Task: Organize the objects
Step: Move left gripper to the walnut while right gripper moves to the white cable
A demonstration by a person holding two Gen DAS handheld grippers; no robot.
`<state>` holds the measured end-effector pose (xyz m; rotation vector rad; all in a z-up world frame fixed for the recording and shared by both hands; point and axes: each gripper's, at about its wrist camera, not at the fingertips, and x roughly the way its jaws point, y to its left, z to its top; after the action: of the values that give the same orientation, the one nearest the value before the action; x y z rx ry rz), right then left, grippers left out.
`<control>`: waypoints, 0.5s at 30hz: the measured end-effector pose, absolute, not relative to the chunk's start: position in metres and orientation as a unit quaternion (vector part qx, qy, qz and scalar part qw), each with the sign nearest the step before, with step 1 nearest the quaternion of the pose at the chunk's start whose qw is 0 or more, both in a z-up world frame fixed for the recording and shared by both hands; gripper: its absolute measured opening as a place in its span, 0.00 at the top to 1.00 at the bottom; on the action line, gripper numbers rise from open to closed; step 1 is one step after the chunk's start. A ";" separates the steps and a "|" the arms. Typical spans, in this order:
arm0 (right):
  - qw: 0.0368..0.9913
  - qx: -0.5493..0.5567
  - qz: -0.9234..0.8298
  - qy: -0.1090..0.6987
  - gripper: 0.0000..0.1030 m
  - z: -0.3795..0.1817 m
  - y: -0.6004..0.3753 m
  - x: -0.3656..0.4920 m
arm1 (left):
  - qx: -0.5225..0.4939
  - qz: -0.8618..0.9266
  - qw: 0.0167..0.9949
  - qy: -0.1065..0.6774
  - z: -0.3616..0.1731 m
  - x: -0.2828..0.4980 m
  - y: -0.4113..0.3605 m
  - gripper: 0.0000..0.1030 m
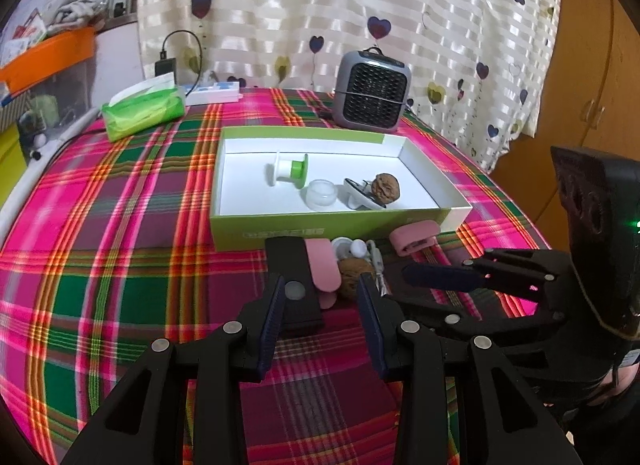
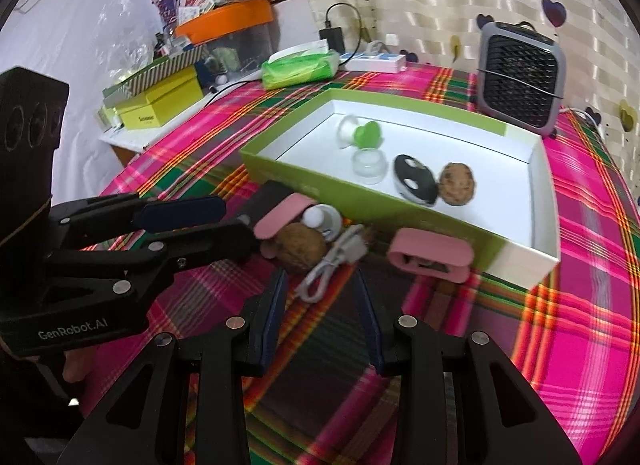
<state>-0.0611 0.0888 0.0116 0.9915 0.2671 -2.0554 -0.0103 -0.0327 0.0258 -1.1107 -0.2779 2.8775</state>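
Note:
A green box (image 1: 280, 231) with a white inside stands on the plaid table; it also shows in the right wrist view (image 2: 288, 181). In it lie a green-and-white spool (image 1: 290, 169), a clear jar (image 1: 322, 194), a black-and-white clip (image 2: 414, 181) and a walnut (image 1: 386, 185). In front of the box lie a black-and-pink case (image 1: 316, 269), a second walnut (image 1: 354, 279), a white round piece (image 1: 352, 247), a white cable (image 2: 332, 265) and a pink holder (image 2: 432, 259). My left gripper (image 1: 322, 305) is open just short of the case and walnut. My right gripper (image 2: 322, 305) is open above the cable.
A grey fan heater (image 1: 374, 91) stands behind the box. A green tissue pack (image 1: 144, 109) and a white power strip (image 1: 214, 93) lie at the back left. Yellow boxes (image 2: 160, 105) and an orange-lidded bin (image 2: 228, 21) sit beyond the table's left edge.

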 end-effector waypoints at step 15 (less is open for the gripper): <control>0.359 0.413 -0.827 0.130 0.64 0.006 0.095 -0.068 | -0.351 0.931 0.034 -0.094 0.028 -0.006 -0.033 0.66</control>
<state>-0.0682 0.0947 0.0057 1.0653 0.3360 -2.1329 -0.0055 -0.0335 0.0281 -1.0800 -0.2886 2.8633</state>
